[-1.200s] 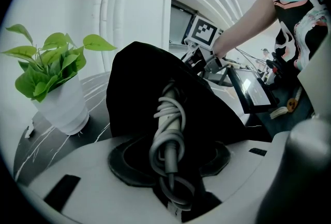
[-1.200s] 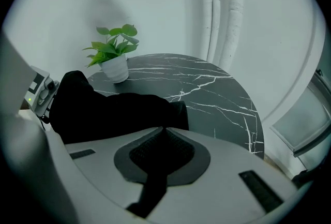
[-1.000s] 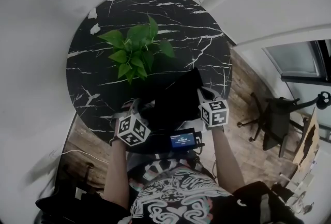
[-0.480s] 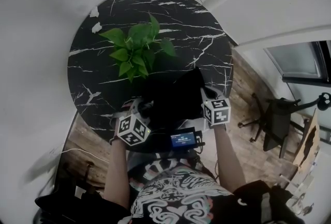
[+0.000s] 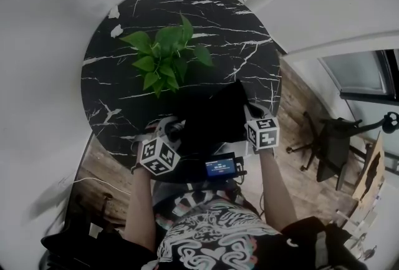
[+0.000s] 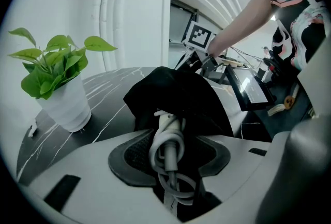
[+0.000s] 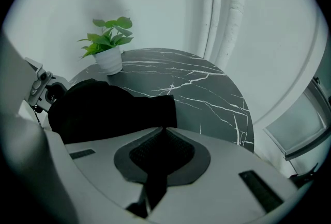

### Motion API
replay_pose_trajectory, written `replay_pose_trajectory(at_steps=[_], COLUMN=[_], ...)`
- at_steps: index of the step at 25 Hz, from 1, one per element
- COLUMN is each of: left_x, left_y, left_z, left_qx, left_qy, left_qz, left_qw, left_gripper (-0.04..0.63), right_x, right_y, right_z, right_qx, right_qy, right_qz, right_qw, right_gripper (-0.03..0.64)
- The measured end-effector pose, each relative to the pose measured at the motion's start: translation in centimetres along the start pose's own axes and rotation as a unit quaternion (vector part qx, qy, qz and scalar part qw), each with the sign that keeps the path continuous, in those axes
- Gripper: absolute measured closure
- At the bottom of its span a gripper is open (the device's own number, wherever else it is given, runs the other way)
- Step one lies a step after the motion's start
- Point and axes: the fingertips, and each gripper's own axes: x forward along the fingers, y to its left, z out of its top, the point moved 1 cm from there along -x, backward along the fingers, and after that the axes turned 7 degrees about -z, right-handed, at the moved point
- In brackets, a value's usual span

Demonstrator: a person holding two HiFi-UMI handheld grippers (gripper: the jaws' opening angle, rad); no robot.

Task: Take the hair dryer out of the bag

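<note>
Left gripper: jaws fairly wide, closed against the hair dryer. Only a white stem wound with its own white cord shows; the rest sits inside the black bag, whose mouth faces this gripper. Right gripper: jaws pinched together on a fold of the bag's black cloth on the far side. The bag lies slumped on the round table, near its 5 o'clock edge in the head view; the top is black, marble-look, with white veins. Potted plant, green leaves in a white pot, stands upright at the bag's 11 o'clock, apart from it. A small device with a lit blue screen sits at the table's 6 o'clock rim; its characters are too small to read. The marker cubes carry black-and-white squares only, no legible text. Room: white walls, white pipes rising behind the table, wood-plank floor, dark office chair at 3 o'clock.
</note>
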Motion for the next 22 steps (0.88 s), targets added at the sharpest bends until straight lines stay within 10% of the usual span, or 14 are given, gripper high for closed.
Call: replay_pose_trajectory(at_steps=[22], left_x=[-0.6], left_y=[-0.1], left_z=[-0.2], left_qx=[0.007], left_qy=[0.001], left_qz=[-0.003], left_qw=[1.0000], left_gripper=[0.408], right_x=[0.2], right_y=[-1.7], right_z=[-0.4], right_qx=[0.000], right_qy=[0.012], right_qz=[-0.019], right_qw=[1.000], right_gripper=[0.594])
